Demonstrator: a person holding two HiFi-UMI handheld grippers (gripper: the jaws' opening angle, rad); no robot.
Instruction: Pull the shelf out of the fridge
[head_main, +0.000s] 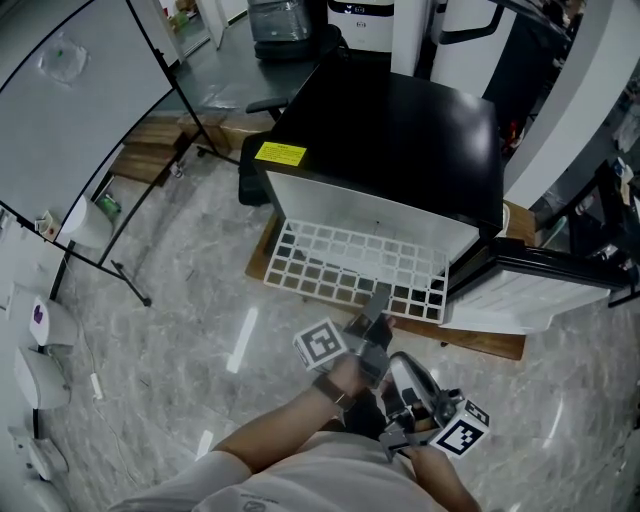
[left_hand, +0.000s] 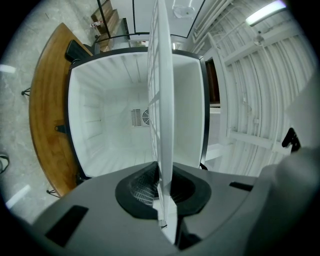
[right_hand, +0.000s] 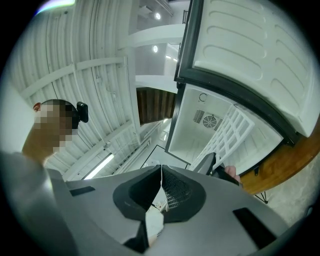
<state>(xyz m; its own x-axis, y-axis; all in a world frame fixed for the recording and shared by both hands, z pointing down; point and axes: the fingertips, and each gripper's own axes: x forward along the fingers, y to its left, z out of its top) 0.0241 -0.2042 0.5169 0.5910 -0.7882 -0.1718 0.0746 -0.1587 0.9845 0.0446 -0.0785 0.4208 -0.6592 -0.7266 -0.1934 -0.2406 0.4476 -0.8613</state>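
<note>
A black fridge (head_main: 400, 130) stands open on a wooden board, its white inside (left_hand: 110, 125) bare. The white wire shelf (head_main: 350, 265) sticks well out of its front. My left gripper (head_main: 378, 300) is shut on the middle of the shelf's front edge. In the left gripper view the shelf (left_hand: 162, 90) runs edge-on between the pads of that gripper (left_hand: 164, 200). My right gripper (head_main: 405, 380) hangs back near the person's body, shut with nothing between its pads (right_hand: 160, 195). From there I see the shelf (right_hand: 227, 132) and the left gripper (right_hand: 212, 162) on it.
The fridge door (head_main: 540, 285) swings open to the right, also seen as the door (right_hand: 250, 60) overhead. A wooden board (head_main: 480, 340) lies under the fridge. A whiteboard on a black stand (head_main: 90, 110) occupies the left, with an office chair base (head_main: 262, 105) behind.
</note>
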